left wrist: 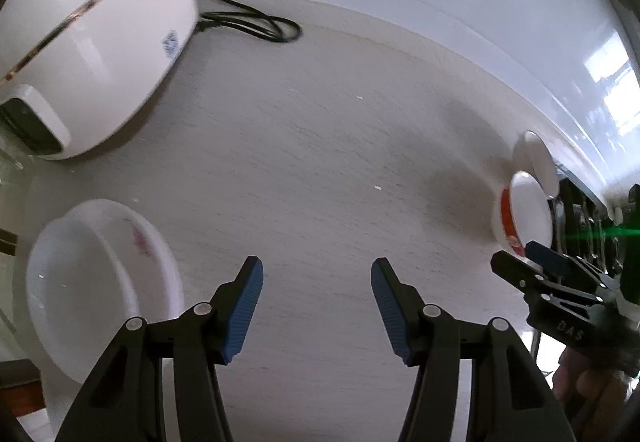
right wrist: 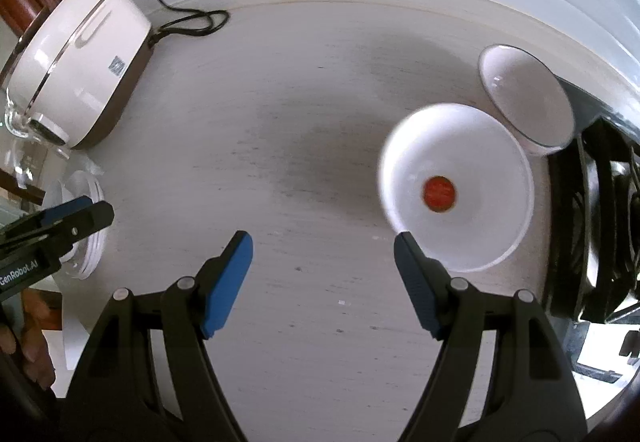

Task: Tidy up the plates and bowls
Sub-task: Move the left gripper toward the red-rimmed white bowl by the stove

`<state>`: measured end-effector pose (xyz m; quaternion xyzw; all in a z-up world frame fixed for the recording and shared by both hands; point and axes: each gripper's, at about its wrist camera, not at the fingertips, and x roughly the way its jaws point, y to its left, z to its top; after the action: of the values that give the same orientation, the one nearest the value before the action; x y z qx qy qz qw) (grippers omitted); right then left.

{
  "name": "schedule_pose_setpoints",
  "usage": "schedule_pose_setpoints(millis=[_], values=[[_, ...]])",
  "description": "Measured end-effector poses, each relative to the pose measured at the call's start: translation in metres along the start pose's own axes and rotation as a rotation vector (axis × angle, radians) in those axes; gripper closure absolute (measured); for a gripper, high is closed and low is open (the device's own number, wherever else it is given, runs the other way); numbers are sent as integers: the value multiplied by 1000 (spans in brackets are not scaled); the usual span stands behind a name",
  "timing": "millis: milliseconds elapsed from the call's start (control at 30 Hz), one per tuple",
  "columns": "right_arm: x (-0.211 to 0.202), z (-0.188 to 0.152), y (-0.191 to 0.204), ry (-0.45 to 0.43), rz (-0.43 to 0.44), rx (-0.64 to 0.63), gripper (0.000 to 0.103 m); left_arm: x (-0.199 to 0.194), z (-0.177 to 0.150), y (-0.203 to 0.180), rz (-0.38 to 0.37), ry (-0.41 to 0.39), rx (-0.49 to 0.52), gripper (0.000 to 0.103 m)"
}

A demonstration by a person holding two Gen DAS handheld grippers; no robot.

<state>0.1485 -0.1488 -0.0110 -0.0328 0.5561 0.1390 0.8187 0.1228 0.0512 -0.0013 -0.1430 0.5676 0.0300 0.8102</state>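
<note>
Left gripper [left wrist: 317, 306] wide open, empty, over counter [left wrist: 320, 162]; white bowl [left wrist: 100, 282] at 9 o'clock. Right gripper [right wrist: 323, 282] wide open, empty; red-dot bowl [right wrist: 456, 186] at 2 o'clock, just beside its right finger, clear bowl [right wrist: 524, 98] touching behind.

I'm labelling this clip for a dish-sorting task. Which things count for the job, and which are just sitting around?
For the job: white bowl with red dot, glass bowl, white dish.

Lying about: rice cooker, its black cord, dark rack.

Glossy ceramic bowl [right wrist: 456, 186], matt grained countertop [right wrist: 300, 122], ribbed blue fingers [right wrist: 228, 282]
</note>
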Motion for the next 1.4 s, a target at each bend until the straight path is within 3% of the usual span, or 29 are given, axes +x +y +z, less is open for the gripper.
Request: schedule_pose_setpoints(millis=[267, 467, 733, 900, 1033, 1400], values=[[-12, -6, -37, -11, 8, -21, 27, 0, -14, -42, 29, -16, -31, 46], [-19, -15, -63, -20, 6, -36, 27, 6, -25, -73, 3, -21, -62, 46], [-24, -18, -90, -53, -16, 83, 27, 11, -12, -121, -52, -18, 95, 46], [-22, -19, -96, -57, -64, 141, 27, 17, 2, -133, -86, -5, 129, 47], [-21, -18, -106, -61, -59, 198, 27, 24, 6, -147, -119, 18, 161, 55], [-7, 0, -122, -66, -39, 263, 27, 49, 23, -174, -93, 11, 204, 55]])
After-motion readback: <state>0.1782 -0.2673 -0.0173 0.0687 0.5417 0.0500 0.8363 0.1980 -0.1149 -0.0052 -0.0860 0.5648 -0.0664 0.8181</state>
